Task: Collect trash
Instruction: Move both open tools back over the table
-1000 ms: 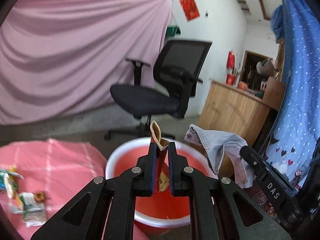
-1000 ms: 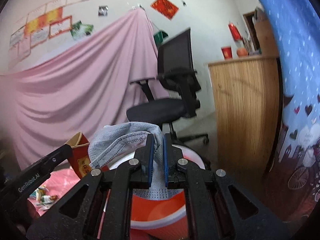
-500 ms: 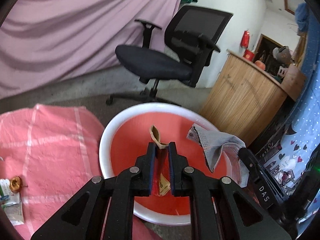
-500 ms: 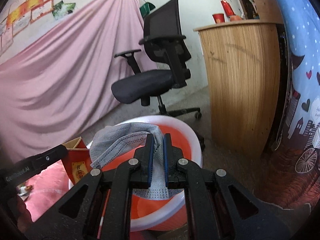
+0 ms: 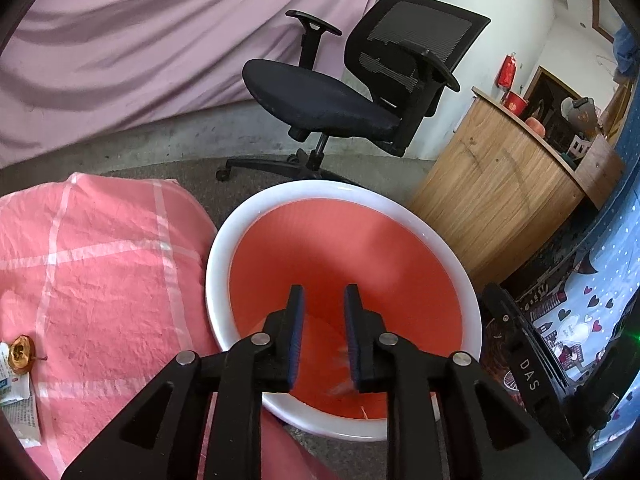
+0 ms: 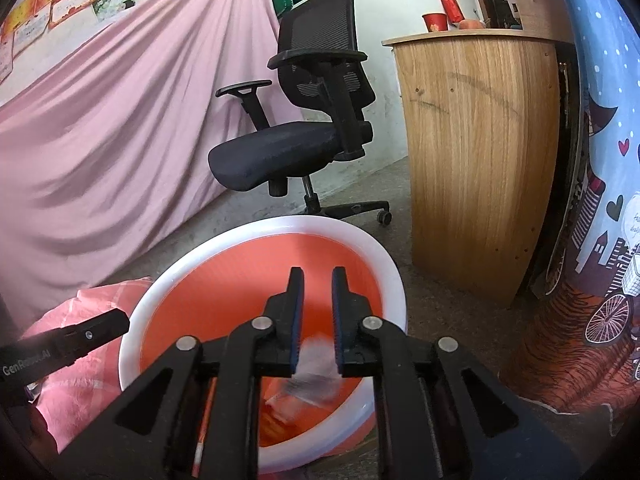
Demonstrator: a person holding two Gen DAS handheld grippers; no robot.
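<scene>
- The left gripper (image 5: 323, 300) hangs over the orange bin (image 5: 248, 216); its jaws have just been opening, a narrow gap with nothing between them.
- The right gripper (image 6: 317, 280) is likewise parted over the bin, jaws just opened; a blurred grey mask (image 6: 316, 364) lies loose below them, inside the bin.
- Left of the bin, wrappers (image 5: 12, 384) and a brown scrap (image 5: 22, 354) lie on the pink cloth (image 5: 100, 272).
- Beyond stand an office chair (image 5: 360, 92) and a wooden counter (image 6: 480, 140).

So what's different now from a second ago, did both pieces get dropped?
Yes. Both tools' jaws have just been opening: the left tool let go its red carton scrap, the right tool its grey face mask, now falling into the white-rimmed red bin. Both tipped down over it. The bin stayed put.
</scene>
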